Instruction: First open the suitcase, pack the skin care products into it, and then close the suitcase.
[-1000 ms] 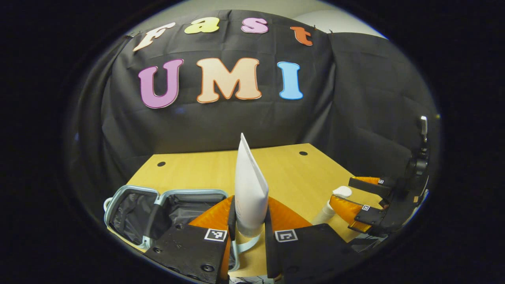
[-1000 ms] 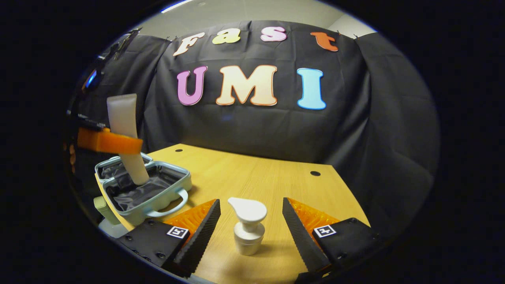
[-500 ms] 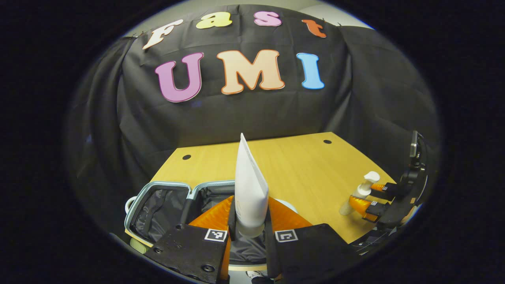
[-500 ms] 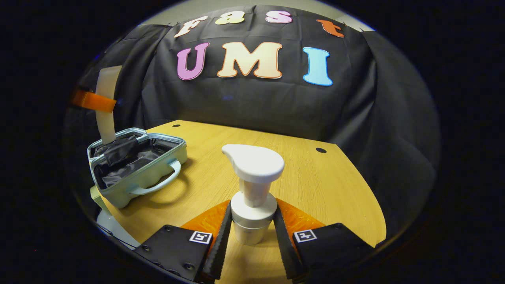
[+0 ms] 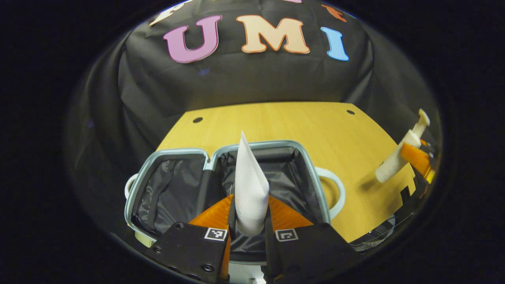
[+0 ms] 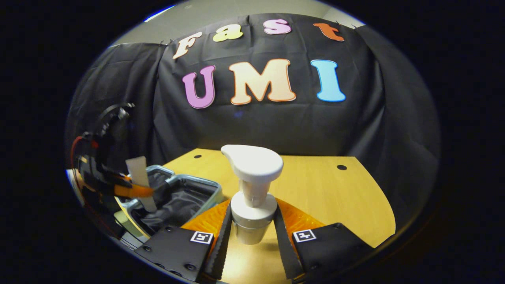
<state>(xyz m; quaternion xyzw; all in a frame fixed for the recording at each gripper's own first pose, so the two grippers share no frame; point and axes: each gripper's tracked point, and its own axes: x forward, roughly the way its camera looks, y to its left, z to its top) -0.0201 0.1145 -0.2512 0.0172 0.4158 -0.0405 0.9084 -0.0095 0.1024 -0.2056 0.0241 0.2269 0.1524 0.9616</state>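
A pale blue suitcase (image 5: 323, 199) lies open on the wooden table (image 5: 276, 122), showing its black lining. My left gripper (image 5: 248, 221) is shut on a white tube (image 5: 249, 189), which it holds upright over the suitcase's right half. In the right gripper view, my right gripper (image 6: 252, 232) is shut on the neck of a white pump bottle (image 6: 252, 177), lifted above the table. The same bottle (image 5: 396, 157) hangs tilted at the right of the left gripper view. The tube (image 6: 140, 179) and suitcase (image 6: 197, 189) sit at the left in the right gripper view.
The table (image 6: 315, 185) stretches bare behind and to the right of the suitcase, with small round holes near its back corners. Black cloth walls close in the back and sides. The suitcase sits near the table's front left edge.
My left gripper has moved forward and tipped down over the open suitcase with the tube. My right gripper shut on the pump bottle and has lifted it off the table toward the suitcase.
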